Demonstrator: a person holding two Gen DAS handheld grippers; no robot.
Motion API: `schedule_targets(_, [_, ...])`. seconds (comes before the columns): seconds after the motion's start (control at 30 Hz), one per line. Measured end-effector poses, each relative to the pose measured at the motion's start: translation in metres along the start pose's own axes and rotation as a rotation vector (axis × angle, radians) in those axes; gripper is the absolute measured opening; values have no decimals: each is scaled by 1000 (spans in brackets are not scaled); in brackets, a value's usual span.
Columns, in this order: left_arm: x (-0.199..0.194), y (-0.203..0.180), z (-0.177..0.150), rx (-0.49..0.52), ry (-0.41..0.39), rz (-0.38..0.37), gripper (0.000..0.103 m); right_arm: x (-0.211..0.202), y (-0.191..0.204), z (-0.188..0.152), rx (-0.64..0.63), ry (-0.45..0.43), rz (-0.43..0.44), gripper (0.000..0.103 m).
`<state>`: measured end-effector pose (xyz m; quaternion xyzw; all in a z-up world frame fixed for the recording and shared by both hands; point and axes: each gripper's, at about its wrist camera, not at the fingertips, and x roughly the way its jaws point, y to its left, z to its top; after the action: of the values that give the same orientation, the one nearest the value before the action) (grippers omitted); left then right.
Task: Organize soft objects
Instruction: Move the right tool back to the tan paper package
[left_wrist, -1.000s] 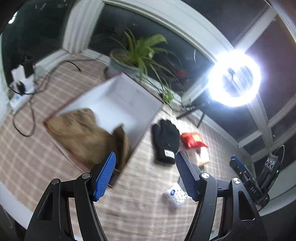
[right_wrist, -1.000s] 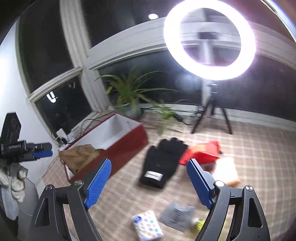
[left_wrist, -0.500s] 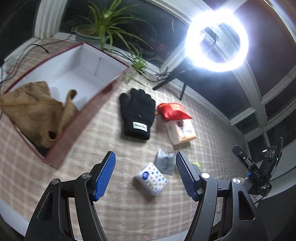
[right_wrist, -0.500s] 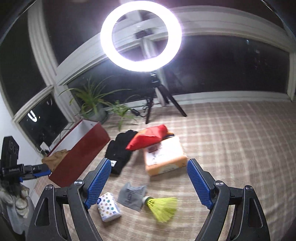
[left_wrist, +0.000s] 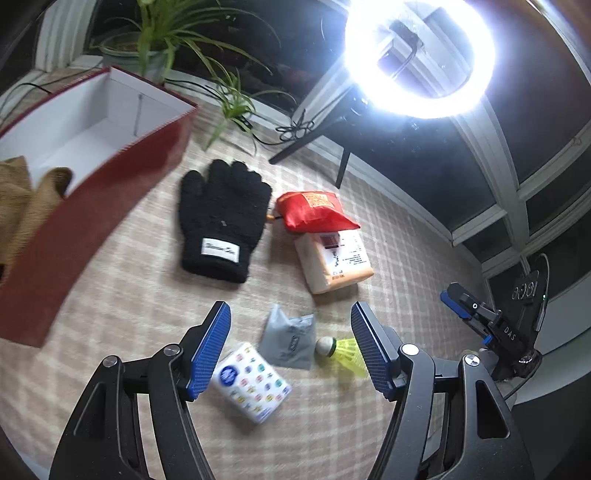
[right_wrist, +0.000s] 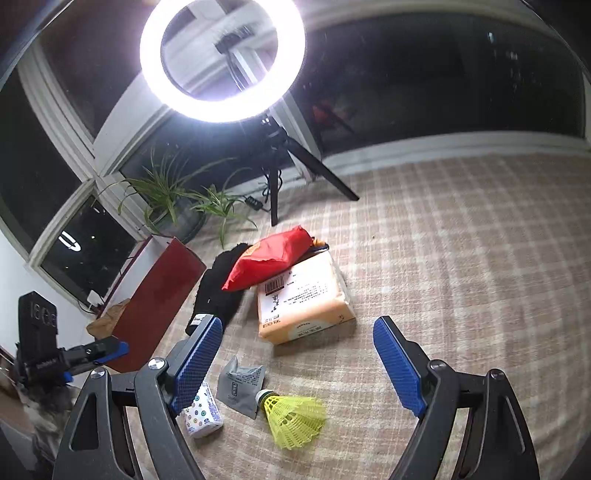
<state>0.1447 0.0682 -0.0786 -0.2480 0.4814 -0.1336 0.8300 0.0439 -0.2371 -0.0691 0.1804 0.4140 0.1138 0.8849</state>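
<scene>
A black knit glove (left_wrist: 221, 218) lies flat on the checked cloth beside a red box (left_wrist: 92, 192) with a white inside. A tan cloth (left_wrist: 22, 206) lies in the box's near end. A red pouch (left_wrist: 314, 212) rests on an orange tissue pack (left_wrist: 332, 258). My left gripper (left_wrist: 291, 350) is open and empty above a grey sachet (left_wrist: 288, 339) and a patterned tissue pack (left_wrist: 251, 384). My right gripper (right_wrist: 295, 365) is open and empty, hovering over the orange pack (right_wrist: 303, 302) and a yellow shuttlecock (right_wrist: 291, 413).
A ring light on a tripod (left_wrist: 417, 55) and a potted plant (left_wrist: 155, 40) stand at the back by dark windows. The other gripper shows at the right edge of the left wrist view (left_wrist: 491, 332). Checked cloth stretches to the right (right_wrist: 480, 258).
Both grippers have swung right, away from the box and towards the loose items. The glove, pouch and tissue packs now sit nearer the middle of the views. Both stay open.
</scene>
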Motion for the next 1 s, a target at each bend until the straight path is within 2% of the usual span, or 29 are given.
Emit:
schedule_targets(0.33, [65,-21,11,0,53,-23,67,52,-24,27,19,124,62,81])
schedule_targets(0.53, [100,-36,17,15,80,-26,67,85,-33,35,23,194,69,81])
schedule_targets(1.0, [163,-50,28,49,160,30,67,138,-37,47,24,292,123,80])
